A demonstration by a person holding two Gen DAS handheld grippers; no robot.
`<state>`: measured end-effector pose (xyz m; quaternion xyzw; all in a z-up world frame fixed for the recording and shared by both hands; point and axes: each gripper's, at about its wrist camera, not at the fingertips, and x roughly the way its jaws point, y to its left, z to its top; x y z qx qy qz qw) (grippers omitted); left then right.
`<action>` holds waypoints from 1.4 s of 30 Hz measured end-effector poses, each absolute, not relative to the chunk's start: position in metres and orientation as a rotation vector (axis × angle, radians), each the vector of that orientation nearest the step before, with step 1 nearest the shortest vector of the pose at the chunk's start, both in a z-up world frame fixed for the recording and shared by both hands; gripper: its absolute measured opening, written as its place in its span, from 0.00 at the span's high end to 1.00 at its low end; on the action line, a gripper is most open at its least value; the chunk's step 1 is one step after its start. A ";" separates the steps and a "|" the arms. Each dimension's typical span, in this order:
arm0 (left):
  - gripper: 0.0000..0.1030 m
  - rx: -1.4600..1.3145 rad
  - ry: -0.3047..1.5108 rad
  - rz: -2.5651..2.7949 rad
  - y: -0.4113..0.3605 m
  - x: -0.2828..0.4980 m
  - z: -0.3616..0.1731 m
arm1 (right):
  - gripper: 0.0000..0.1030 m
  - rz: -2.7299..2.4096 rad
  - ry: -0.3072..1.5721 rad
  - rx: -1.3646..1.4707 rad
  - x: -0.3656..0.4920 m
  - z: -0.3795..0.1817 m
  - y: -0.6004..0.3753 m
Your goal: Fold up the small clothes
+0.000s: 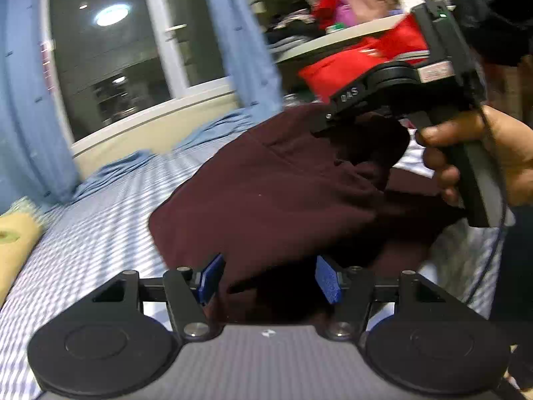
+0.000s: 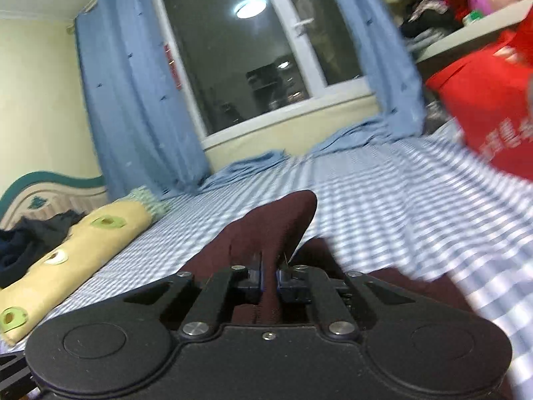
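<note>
A dark maroon garment [image 1: 266,186] lies partly lifted over the blue-and-white checked bed sheet [image 1: 100,226]. In the left wrist view my left gripper [image 1: 269,280] has the cloth bunched between its blue pads [image 1: 210,280], and both pads touch it. The right gripper [image 1: 336,126], held by a hand [image 1: 499,153], bites the garment's far upper edge. In the right wrist view the right gripper [image 2: 270,280] is shut on a raised ridge of the maroon garment [image 2: 279,223], which stands up in a fold ahead of the fingers.
A yellow pillow with green patches [image 2: 76,250] and a dark clothes pile [image 2: 30,243] lie at the left by the headboard. A red bag [image 2: 483,106] stands at the right under a cluttered shelf [image 1: 333,33]. Blue curtains [image 2: 140,100] and a window are behind the bed.
</note>
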<state>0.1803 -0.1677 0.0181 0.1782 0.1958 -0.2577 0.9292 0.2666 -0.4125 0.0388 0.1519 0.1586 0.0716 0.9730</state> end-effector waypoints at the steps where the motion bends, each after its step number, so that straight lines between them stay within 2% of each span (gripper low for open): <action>1: 0.39 0.370 0.399 -0.560 -0.176 0.180 0.019 | 0.95 0.122 0.316 0.310 0.263 0.040 -0.421; 9: 0.39 0.360 0.448 -0.716 -0.208 0.184 0.012 | 0.95 -0.038 0.363 0.322 0.241 0.020 -0.479; 15: 0.39 0.236 0.512 -0.760 -0.190 0.196 0.004 | 0.95 -0.079 0.429 0.268 0.244 -0.014 -0.479; 17: 0.35 0.129 0.540 -0.781 -0.177 0.203 0.009 | 0.93 -0.084 0.431 0.233 0.245 -0.017 -0.474; 18: 0.28 0.067 0.560 -0.793 -0.169 0.207 0.012 | 0.91 -0.087 0.430 0.213 0.245 -0.017 -0.472; 20: 0.22 -0.047 0.589 -0.802 -0.156 0.216 0.017 | 0.90 -0.090 0.432 0.179 0.247 -0.017 -0.468; 23: 0.19 -0.082 0.585 -0.779 -0.147 0.219 0.024 | 0.89 -0.094 0.435 0.144 0.245 -0.014 -0.465; 26: 0.07 -0.104 0.560 -0.700 -0.139 0.218 0.030 | 0.86 -0.103 0.436 0.120 0.244 -0.013 -0.463; 28: 0.02 -0.141 0.560 -0.633 -0.133 0.219 0.031 | 0.77 -0.118 0.433 0.098 0.242 -0.013 -0.462; 30: 0.01 -0.189 0.574 -0.585 -0.122 0.223 0.028 | 0.56 -0.144 0.427 0.081 0.238 -0.012 -0.460; 31: 0.01 -0.208 0.587 -0.568 -0.120 0.226 0.026 | 0.49 -0.149 0.422 0.077 0.236 -0.011 -0.460; 33: 0.01 -0.235 0.607 -0.527 -0.112 0.228 0.021 | 0.21 -0.162 0.409 0.068 0.230 -0.009 -0.458; 35: 0.01 -0.247 0.627 -0.485 -0.107 0.232 0.015 | 0.11 -0.154 0.394 0.058 0.222 -0.008 -0.455; 36: 0.01 -0.249 0.639 -0.476 -0.106 0.233 0.012 | 0.06 -0.147 0.393 0.051 0.219 -0.008 -0.454; 38: 0.01 -0.248 0.668 -0.468 -0.103 0.235 0.005 | 0.02 -0.138 0.394 0.035 0.213 -0.010 -0.450; 42: 0.01 -0.248 0.698 -0.472 -0.104 0.237 -0.007 | 0.01 -0.118 0.428 0.012 0.207 -0.022 -0.447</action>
